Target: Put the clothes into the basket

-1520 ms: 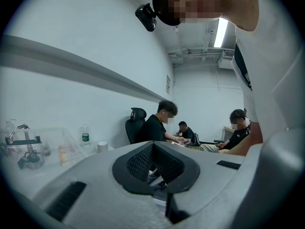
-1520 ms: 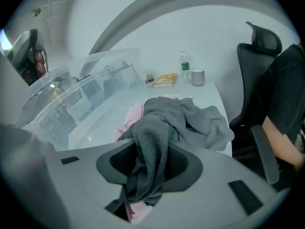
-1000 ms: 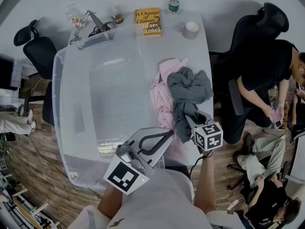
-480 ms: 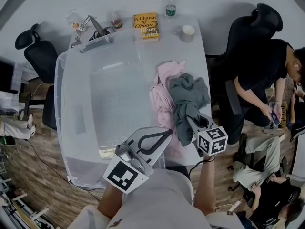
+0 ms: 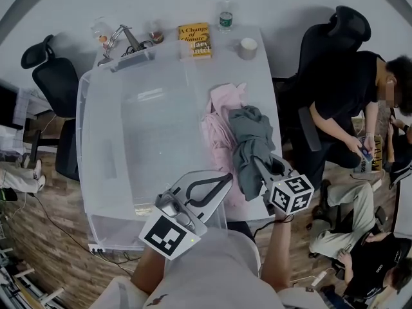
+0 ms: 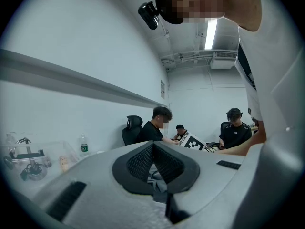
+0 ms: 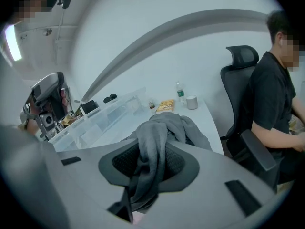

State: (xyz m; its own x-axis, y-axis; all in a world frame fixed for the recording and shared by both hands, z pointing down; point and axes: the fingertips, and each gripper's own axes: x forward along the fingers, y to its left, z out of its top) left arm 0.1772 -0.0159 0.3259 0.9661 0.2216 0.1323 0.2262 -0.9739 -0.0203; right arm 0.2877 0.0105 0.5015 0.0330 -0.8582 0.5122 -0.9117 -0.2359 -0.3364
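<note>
Grey garment hangs pinched in the right gripper's narrowly parted jaws near the table's right edge, draping over pink clothes; left gripper seems closed, empty

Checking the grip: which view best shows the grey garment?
The right gripper view: the grey garment bunches between the right gripper's closed jaws. The head view shows it from above, partly over the pink clothes; the left gripper view, nothing clear.
</note>
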